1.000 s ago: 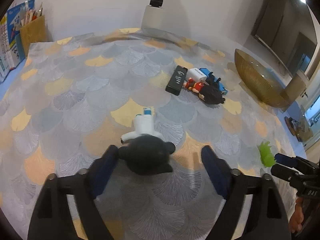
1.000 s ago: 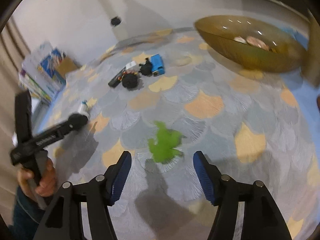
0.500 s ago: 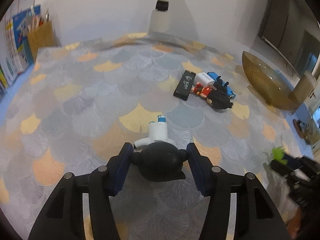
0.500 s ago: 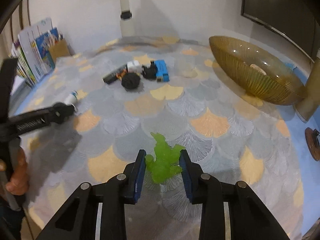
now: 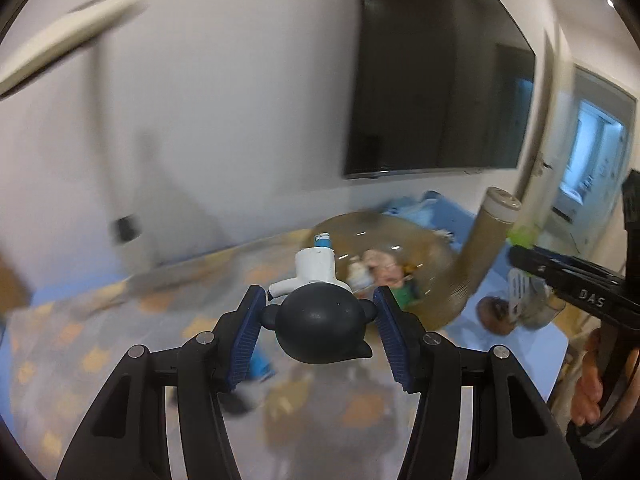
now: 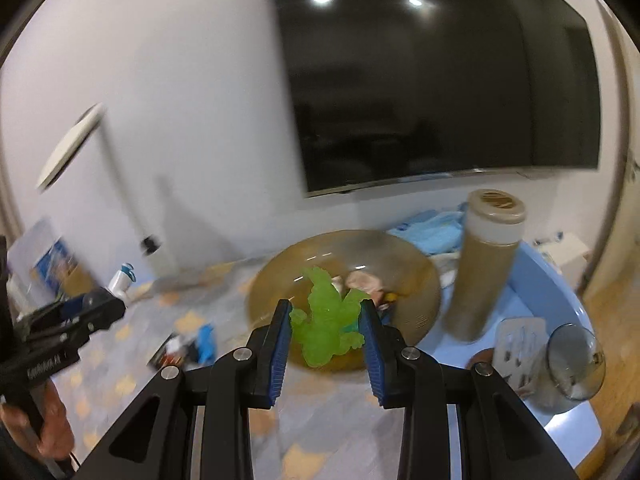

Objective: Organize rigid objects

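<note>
My left gripper [image 5: 320, 312] is shut on a toy figure with a black round head and white body [image 5: 320, 320], held in the air in front of the amber glass bowl [image 5: 432, 248]. My right gripper [image 6: 325, 314] is shut on a translucent green toy figure [image 6: 326, 316], also lifted, just before the same bowl [image 6: 416, 280]. The bowl holds several small items. The left gripper with its toy shows at the left of the right wrist view [image 6: 80, 312]. The right gripper shows at the right of the left wrist view [image 5: 528, 256].
A tall tan canister [image 6: 486, 268] stands right of the bowl. A glass cup [image 6: 572, 364] and a slotted spatula [image 6: 516, 340] lie on the blue surface. A black remote, blue item and another figure [image 6: 188, 348] lie on the patterned cloth. A TV [image 6: 440, 80] hangs behind.
Both grippers have lifted their toys off the cloth and swung towards the bowl. The views now look up at the wall and TV, with motion blur.
</note>
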The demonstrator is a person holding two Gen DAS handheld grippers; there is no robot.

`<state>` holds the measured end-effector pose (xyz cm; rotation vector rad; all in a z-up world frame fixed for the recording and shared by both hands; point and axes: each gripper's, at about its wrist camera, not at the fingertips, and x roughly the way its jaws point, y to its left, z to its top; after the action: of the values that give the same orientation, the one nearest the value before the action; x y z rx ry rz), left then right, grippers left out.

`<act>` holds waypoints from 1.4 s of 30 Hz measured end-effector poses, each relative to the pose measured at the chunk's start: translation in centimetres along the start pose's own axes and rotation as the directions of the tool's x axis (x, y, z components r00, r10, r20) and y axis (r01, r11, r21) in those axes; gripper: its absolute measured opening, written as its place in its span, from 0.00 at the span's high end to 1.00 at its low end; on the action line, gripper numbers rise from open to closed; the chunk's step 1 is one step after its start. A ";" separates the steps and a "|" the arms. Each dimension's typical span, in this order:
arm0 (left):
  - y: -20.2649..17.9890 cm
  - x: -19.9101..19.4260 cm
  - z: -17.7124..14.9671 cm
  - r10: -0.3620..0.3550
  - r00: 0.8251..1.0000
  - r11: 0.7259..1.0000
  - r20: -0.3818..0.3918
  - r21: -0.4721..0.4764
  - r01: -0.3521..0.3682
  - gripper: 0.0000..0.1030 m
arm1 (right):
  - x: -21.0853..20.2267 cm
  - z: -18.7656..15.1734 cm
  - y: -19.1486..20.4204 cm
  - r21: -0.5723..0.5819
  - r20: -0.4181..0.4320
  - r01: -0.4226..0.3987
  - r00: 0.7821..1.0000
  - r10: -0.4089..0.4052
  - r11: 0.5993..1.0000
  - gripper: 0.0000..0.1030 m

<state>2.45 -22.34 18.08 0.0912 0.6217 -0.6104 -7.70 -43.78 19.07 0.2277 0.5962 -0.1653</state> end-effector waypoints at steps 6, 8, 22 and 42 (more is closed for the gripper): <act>-2.8 8.1 0.0 -0.101 0.986 0.995 -0.133 -0.012 0.100 0.49 | 6.3 0.9 -3.5 0.103 -0.169 0.046 0.985 -0.028 0.994 0.68; -3.6 9.9 -0.6 -0.099 0.982 0.995 -0.162 0.007 0.102 0.49 | 7.8 0.3 -4.2 0.115 -0.208 0.050 0.978 -0.025 0.992 0.68; 0.2 0.6 1.6 0.004 0.999 1.000 0.034 -0.004 -0.004 0.24 | 5.1 0.8 -3.4 0.112 -0.164 0.048 0.986 -0.029 0.993 0.42; 14.5 -5.3 -16.0 0.318 0.939 0.931 -0.134 -0.146 -0.336 0.08 | 9.3 -13.6 13.4 -0.102 -0.227 -0.281 0.941 0.253 0.954 0.39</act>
<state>-1.15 -3.62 6.63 0.0690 0.7420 -0.2288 -4.49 -28.21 4.97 0.1962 0.7782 0.1645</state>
